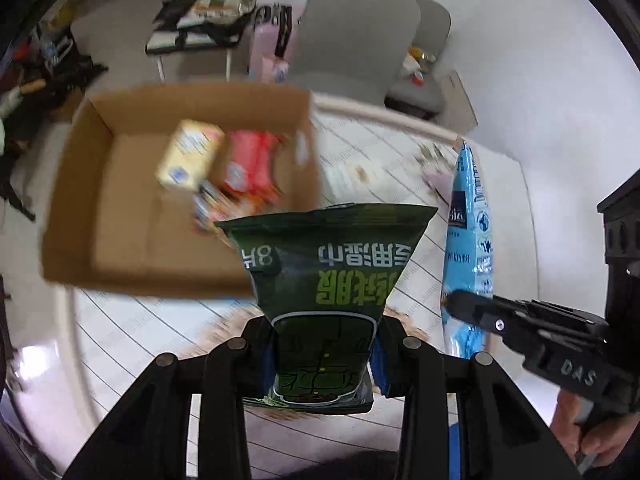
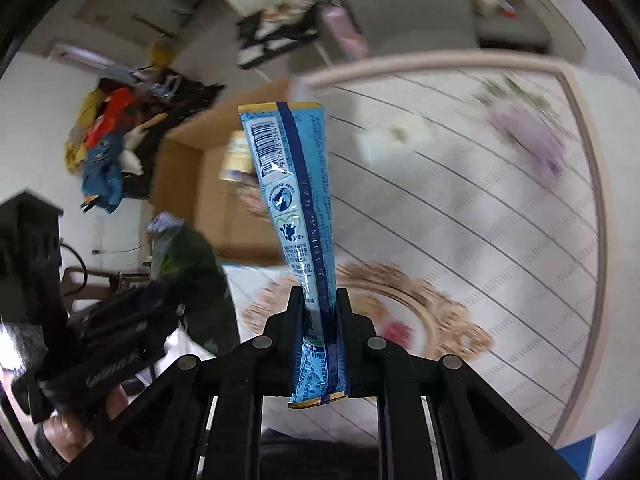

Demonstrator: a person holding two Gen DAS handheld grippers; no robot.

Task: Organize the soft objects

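My left gripper (image 1: 322, 340) is shut on a dark green snack bag (image 1: 328, 264) and holds it above the table, just in front of an open cardboard box (image 1: 120, 216). In the box lie a yellow packet (image 1: 190, 154), a red packet (image 1: 250, 166) and a small one. My right gripper (image 2: 320, 304) is shut on a light blue packet (image 2: 298, 196), held upright above the table. The blue packet (image 1: 468, 224) and right gripper (image 1: 472, 308) also show in the left wrist view, to the right. The green bag (image 2: 188, 256), the left gripper (image 2: 132, 320) and the box (image 2: 224, 208) show in the right wrist view.
The table has a white striped cloth (image 2: 480, 240) with a gold ring pattern. On it lie a white packet (image 2: 394, 138) and a purple soft object (image 2: 532, 140). Grey chairs (image 1: 356, 36) stand behind the table. A clothes pile (image 2: 108, 148) lies on the floor.
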